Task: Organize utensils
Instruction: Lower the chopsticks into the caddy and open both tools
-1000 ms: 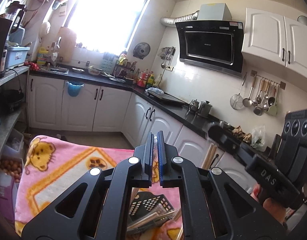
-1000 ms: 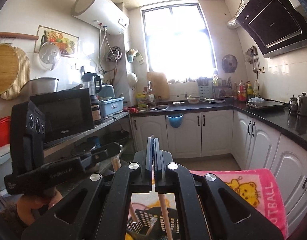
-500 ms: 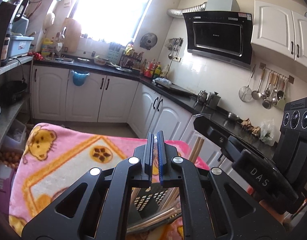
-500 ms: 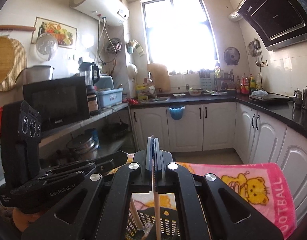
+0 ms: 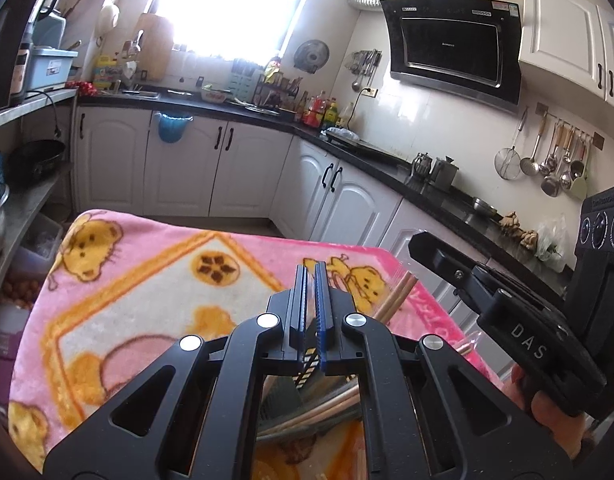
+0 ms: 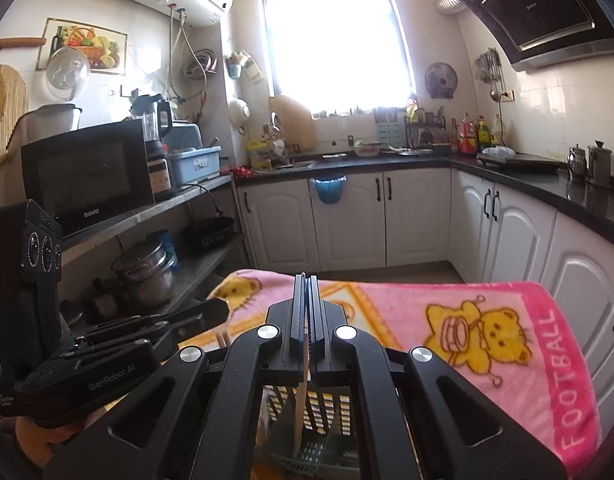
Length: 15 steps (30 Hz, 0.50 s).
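A black slotted basket (image 6: 327, 408) stands on a pink bear blanket (image 6: 467, 320), right under both grippers. My right gripper (image 6: 306, 276) is shut on a wooden chopstick (image 6: 301, 408) that hangs straight down into the basket. In the left wrist view this gripper (image 5: 417, 240) reaches in from the right, with wooden sticks (image 5: 397, 296) showing below its tip. My left gripper (image 5: 310, 266) is shut too. The right wrist view shows it (image 6: 223, 308) with a pair of chopsticks (image 6: 223, 338) just under its tip. More sticks and handles (image 5: 315, 416) lie in the basket.
The blanket (image 5: 147, 280) covers a small table. White cabinets under a black counter (image 5: 387, 160) run behind and to the right. A shelf with a microwave (image 6: 87, 172) and pots (image 6: 147, 272) stands on the left. A hand (image 5: 547, 404) grips the right tool.
Both grippers have sunk toward the blanket and the basket and tipped downward. The held chopsticks have gone lower with them. Both stay shut.
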### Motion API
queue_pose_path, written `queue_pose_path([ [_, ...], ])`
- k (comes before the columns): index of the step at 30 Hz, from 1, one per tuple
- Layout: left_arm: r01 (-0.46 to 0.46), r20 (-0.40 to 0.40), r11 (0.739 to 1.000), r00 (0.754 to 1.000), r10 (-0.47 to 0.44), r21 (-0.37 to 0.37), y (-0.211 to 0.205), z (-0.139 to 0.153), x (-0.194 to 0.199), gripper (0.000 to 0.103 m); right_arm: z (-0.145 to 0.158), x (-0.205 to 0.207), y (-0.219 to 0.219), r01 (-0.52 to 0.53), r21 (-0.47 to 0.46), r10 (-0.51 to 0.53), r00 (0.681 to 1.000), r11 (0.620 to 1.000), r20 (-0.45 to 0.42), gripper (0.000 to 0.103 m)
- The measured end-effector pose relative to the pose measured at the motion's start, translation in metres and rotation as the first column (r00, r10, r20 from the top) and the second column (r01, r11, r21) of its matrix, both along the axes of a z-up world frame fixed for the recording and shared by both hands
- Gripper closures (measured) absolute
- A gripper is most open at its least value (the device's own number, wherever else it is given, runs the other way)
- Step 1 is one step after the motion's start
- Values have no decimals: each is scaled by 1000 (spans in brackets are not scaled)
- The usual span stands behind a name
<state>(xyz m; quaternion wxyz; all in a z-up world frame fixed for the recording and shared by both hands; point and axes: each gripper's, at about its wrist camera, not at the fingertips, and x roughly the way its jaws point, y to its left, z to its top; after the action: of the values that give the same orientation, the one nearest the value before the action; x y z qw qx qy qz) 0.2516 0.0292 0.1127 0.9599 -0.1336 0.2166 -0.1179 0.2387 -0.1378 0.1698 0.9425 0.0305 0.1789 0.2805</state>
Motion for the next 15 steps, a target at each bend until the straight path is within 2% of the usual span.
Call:
queue_pose_path([
  [11, -23, -14, 1000, 1000, 23, -14, 8, -8, -9, 101, -21, -12, -11, 30, -26, -31, 998, 999, -52, 101],
  [14, -31, -17, 999, 999, 31, -18, 10, -10, -13, 101, -25, -16, -13, 35, -36, -37, 998, 999, -56, 92],
  [15, -32, -17, 999, 999, 32, -20, 10, -11, -14, 100, -25, -17, -14, 37, -38, -40, 998, 999, -56, 85],
])
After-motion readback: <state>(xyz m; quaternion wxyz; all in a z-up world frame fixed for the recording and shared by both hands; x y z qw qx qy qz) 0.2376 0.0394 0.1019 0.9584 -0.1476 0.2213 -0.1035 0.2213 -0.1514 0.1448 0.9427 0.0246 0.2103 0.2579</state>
